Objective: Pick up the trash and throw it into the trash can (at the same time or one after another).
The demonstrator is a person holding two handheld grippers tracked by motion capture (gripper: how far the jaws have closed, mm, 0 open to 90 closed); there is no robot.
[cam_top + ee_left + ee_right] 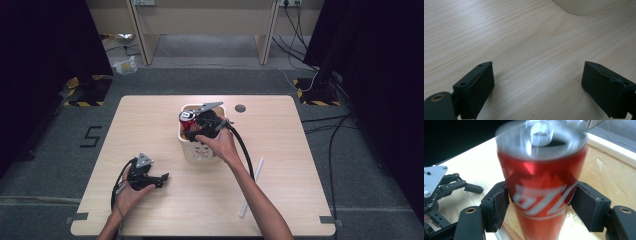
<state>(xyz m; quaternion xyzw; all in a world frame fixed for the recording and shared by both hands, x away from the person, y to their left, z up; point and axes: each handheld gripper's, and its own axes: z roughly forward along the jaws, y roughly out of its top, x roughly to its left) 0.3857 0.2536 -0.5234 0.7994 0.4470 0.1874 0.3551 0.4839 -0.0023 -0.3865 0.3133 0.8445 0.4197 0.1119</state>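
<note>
Can (541, 187) upright over white basket (197, 152), right gripper (541, 206) jaws clamped on its sides, left gripper (537, 87) jaws open above tabletop (524, 50).

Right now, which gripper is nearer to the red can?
Right. The right gripper has its jaws on both sides of the can, over the basket. The left gripper rests far off on the table.

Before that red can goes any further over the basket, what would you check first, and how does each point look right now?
1. Right gripper jaws on both sides of the red can: ok.
2. Pads pressing firmly: cannot tell, can looks blurred.
3. Can above the white basket: ok.
4. Can upright: ok, roughly.
5. Left gripper open, apart from the basket, over bare table: ok.
6. Room inside the basket: cannot tell.
</note>
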